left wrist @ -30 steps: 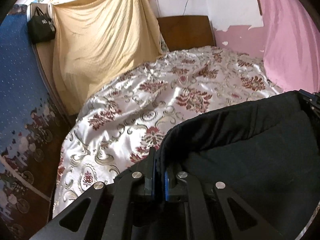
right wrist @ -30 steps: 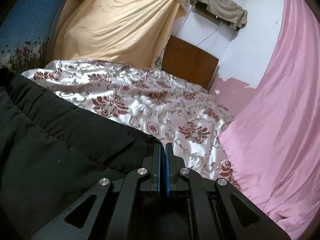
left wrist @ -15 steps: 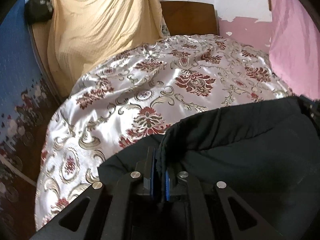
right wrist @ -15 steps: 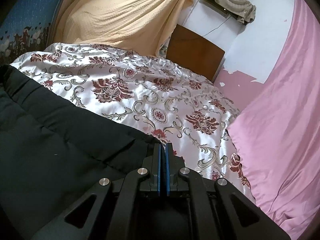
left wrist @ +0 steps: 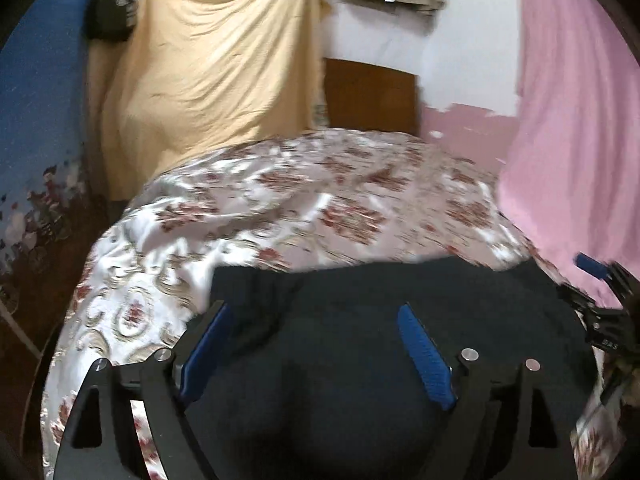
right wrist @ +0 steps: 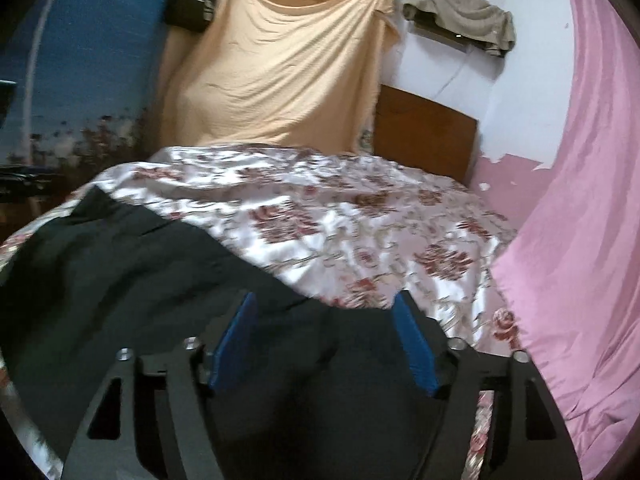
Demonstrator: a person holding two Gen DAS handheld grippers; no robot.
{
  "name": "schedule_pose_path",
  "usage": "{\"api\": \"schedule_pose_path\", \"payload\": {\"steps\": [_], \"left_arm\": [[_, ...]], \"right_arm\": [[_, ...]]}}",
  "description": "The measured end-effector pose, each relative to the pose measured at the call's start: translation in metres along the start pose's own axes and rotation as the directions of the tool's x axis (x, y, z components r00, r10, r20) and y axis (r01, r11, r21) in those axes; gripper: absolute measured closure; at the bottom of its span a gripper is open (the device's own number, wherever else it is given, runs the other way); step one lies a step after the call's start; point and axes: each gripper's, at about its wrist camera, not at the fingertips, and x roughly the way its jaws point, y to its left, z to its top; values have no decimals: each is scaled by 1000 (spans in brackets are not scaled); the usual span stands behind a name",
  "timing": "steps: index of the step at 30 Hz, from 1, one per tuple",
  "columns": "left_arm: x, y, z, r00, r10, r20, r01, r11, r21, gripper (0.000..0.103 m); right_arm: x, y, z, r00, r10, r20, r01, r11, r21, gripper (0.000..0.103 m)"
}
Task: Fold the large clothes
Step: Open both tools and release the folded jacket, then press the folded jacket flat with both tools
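Note:
A large black garment (left wrist: 360, 320) lies spread on the near end of the floral bedspread (left wrist: 280, 200); it also shows in the right wrist view (right wrist: 140, 272). My left gripper (left wrist: 314, 312) is open, its blue pads wide apart just above the garment's left part, holding nothing. My right gripper (right wrist: 324, 304) is open too, over the garment's right far edge, holding nothing. The right gripper's tip shows at the right edge of the left wrist view (left wrist: 600, 280).
The bed's satin floral cover (right wrist: 360, 208) stretches to a wooden headboard (right wrist: 424, 136). A yellow cloth (right wrist: 280, 64) hangs behind, a pink curtain (right wrist: 580, 200) on the right, a blue patterned cloth (left wrist: 36, 120) and a black bag (left wrist: 110, 12) on the left.
Both grippers were shut on the black garment's edge; now both have opened and let it go. The garment has dropped flat on the bed, and both cameras have tilted up.

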Motion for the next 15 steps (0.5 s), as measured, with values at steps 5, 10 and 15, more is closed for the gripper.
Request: {"api": "schedule_pose_path", "payload": {"steps": [5, 10, 15], "left_arm": [[-2, -44, -41, 994, -104, -24, 106, 987, 119, 13], [27, -66, -48, 995, -81, -57, 89, 980, 176, 11], [58, -55, -23, 998, -22, -65, 31, 990, 135, 8]], "right_arm": [[-20, 23, -32, 993, 118, -5, -118, 993, -2, 16], [5, 35, -54, 986, 154, -62, -153, 988, 19, 15], [46, 24, -42, 988, 128, -86, -125, 991, 36, 15]]}}
